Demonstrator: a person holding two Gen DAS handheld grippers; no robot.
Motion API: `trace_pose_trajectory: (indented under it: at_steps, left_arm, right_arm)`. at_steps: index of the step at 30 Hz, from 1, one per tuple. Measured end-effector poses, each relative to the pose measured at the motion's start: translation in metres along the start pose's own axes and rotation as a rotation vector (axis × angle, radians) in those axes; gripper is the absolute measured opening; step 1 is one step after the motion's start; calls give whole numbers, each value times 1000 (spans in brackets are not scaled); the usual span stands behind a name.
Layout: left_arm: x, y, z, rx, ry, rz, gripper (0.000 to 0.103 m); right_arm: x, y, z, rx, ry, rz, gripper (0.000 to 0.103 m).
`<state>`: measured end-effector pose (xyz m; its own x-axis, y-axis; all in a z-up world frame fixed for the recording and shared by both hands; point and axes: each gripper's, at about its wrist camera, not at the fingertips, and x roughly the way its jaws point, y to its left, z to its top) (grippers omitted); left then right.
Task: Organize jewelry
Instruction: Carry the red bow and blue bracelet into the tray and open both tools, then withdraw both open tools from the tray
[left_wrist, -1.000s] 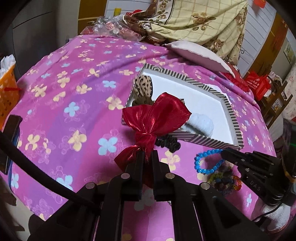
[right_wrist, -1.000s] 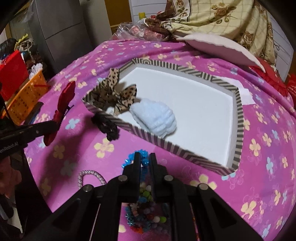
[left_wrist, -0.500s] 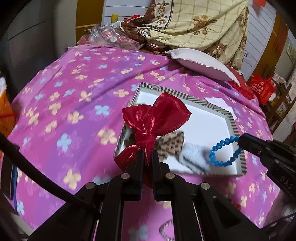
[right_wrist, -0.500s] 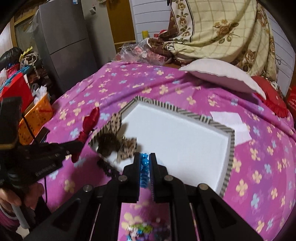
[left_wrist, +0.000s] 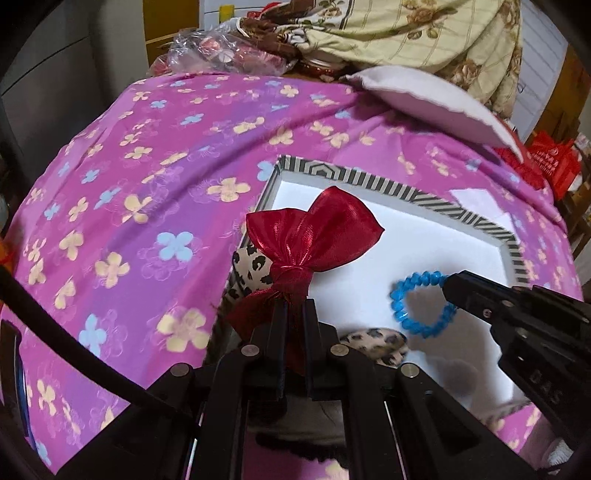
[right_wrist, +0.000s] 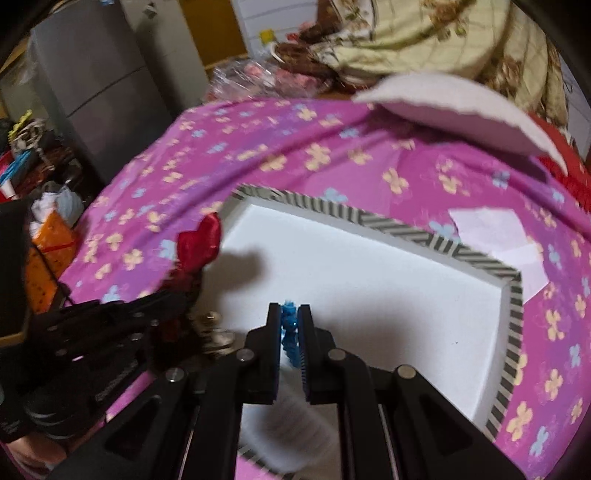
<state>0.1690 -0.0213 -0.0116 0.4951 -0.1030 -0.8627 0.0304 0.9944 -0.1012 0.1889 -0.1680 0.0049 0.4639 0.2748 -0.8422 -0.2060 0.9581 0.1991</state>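
Beneath both tongs spreads a pink floral bedspread, draped over what looks like a bed, with a pale pillow and a checked yellow quilt far ahead of them. On the bedspread, directly under and ahead of the tongs, sits a shallow striped-rim box with a white floor. The left tongs are clamped on the knot of a red satin bow, which stands up just past their tips over the box's near left corner. Below that bow, inside the box, lies a leopard-print bow, partly hidden, with another leopard patch showing just to the right of the left tongs. The right tongs are closed on a blue bead bracelet; in the left wrist view the loop hangs from their tip above the white floor, to the right of the red bow, and casts a shadow there. From the right wrist view only a sliver of blue beads shows, pinched between the fingers. The left tongs lie just left of the right ones.
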Motion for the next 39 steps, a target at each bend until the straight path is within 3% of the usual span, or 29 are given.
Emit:
trace_pose_trajectory:
  at_steps: [8,11,16,27,34,39]
  left_arm:
    - [20,-7,1,17,20,20,20]
    - [20,-10,0,21,17,21,20]
    - [15,-13,-4,30,6,18,32]
    - [-36,-19,-31,71,-75,22,42]
    - [-80,-24,-61,81,-153,16,43]
    - [-104,-24,-83,89,-188,21,43]
  right_arm:
    - [22,-31,-13,76,53,-9,10]
    - [19,-33,-15,82,56,-12,16]
    - [3,-29,-21,71,34,-17,27]
    - [-72,-16,-51,72,-111,-67,60]
    - [-110,-15,-87,124,-139,-22,61]
    - [-134,-9,-119,96,-173,-44,61]
